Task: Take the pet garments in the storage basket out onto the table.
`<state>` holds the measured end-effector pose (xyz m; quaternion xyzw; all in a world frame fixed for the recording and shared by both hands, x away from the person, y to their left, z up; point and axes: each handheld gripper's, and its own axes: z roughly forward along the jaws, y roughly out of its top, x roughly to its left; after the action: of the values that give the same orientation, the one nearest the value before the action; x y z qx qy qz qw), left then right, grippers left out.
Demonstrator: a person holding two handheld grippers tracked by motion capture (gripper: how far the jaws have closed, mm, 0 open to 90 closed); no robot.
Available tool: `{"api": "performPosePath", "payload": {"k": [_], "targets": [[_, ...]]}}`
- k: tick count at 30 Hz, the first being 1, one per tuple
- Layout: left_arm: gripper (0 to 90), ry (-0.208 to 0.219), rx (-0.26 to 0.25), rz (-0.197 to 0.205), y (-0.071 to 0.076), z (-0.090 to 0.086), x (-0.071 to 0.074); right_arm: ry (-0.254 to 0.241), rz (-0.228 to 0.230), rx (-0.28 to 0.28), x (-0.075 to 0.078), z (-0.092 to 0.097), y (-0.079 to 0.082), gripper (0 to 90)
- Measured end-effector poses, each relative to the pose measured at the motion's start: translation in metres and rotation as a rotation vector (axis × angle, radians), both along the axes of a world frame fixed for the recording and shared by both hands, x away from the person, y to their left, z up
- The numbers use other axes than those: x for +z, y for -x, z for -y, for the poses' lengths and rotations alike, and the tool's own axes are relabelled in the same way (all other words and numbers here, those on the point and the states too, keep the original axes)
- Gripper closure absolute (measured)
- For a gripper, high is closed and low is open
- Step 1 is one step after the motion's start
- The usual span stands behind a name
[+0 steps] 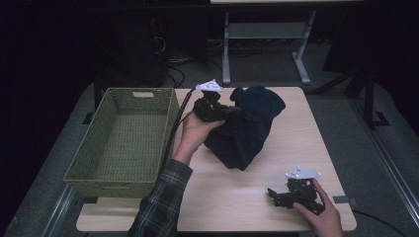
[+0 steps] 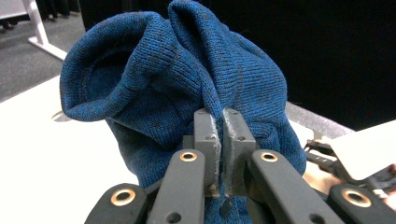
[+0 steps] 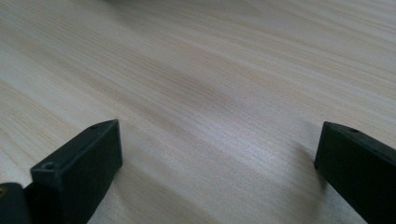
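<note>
A dark blue knitted garment [image 1: 249, 126] lies bunched on the wooden table [image 1: 296, 143], right of the basket. My left gripper [image 1: 236, 111] is at the garment's left side, shut on a fold of the cloth. In the left gripper view the blue knit [image 2: 159, 88] rises in front of the jaws, and a pinch of it is squeezed between the two pads [image 2: 207, 135]. My right gripper [image 1: 273, 195] rests low near the table's front right edge, held by a hand. In the right gripper view its jaws stand wide apart over bare wood [image 3: 210, 93], nothing between them.
A green woven basket [image 1: 79, 170] stands at the table's left side, with nothing in it. Behind the table is a dark floor with the white legs of another table [image 1: 226, 54] and cables. Bare wood lies between the garment and the right gripper.
</note>
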<state>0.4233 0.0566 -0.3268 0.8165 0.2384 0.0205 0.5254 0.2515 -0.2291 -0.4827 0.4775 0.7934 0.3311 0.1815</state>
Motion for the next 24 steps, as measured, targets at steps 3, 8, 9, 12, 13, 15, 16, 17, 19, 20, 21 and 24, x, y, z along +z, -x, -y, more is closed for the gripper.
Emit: {"api": "performPosePath", "payload": {"k": [3,8,9,12,13,15,16,17,19,20,21,24], "targets": [[85.9,-0.010,-0.001,-0.016,-0.003,0.007,-0.015,0.000,0.000,0.001,0.000,0.000,0.000,0.5],[85.8,-0.030,-0.002,-0.029,-0.007,0.018,-0.036,-0.001,0.000,0.001,0.000,0.000,0.000,0.5],[85.8,-0.037,-0.002,-0.030,-0.008,0.019,-0.040,-0.003,-0.003,-0.001,0.000,0.000,0.000,0.5],[85.6,-0.054,-0.001,-0.035,-0.011,0.025,-0.052,-0.003,-0.005,-0.001,0.000,0.000,0.000,0.5],[85.5,-0.057,0.001,-0.036,-0.012,0.026,-0.055,-0.003,-0.004,-0.001,0.000,0.000,0.001,0.5],[85.1,-0.061,0.008,-0.050,-0.014,0.029,-0.064,-0.005,-0.007,-0.002,0.000,0.000,0.001,0.5],[84.8,-0.065,0.011,-0.053,-0.015,0.030,-0.067,-0.006,-0.008,-0.002,0.000,-0.001,0.001,0.5],[84.8,-0.069,0.015,-0.051,-0.016,0.031,-0.070,-0.006,-0.007,-0.002,0.000,-0.001,0.001,0.5],[84.7,-0.068,0.016,-0.057,-0.018,0.031,-0.074,-0.003,-0.002,0.001,0.000,0.000,0.001,0.5],[84.1,-0.069,0.015,-0.058,-0.019,0.032,-0.076,-0.003,-0.002,0.001,0.000,0.000,0.001,0.5],[83.5,-0.078,0.016,-0.058,-0.020,0.032,-0.077,-0.003,-0.003,0.001,0.000,0.000,0.001,0.5],[77.8,-0.080,0.020,-0.065,-0.023,0.032,-0.081,-0.003,-0.003,0.001,0.000,0.000,0.001,0.4]]}}
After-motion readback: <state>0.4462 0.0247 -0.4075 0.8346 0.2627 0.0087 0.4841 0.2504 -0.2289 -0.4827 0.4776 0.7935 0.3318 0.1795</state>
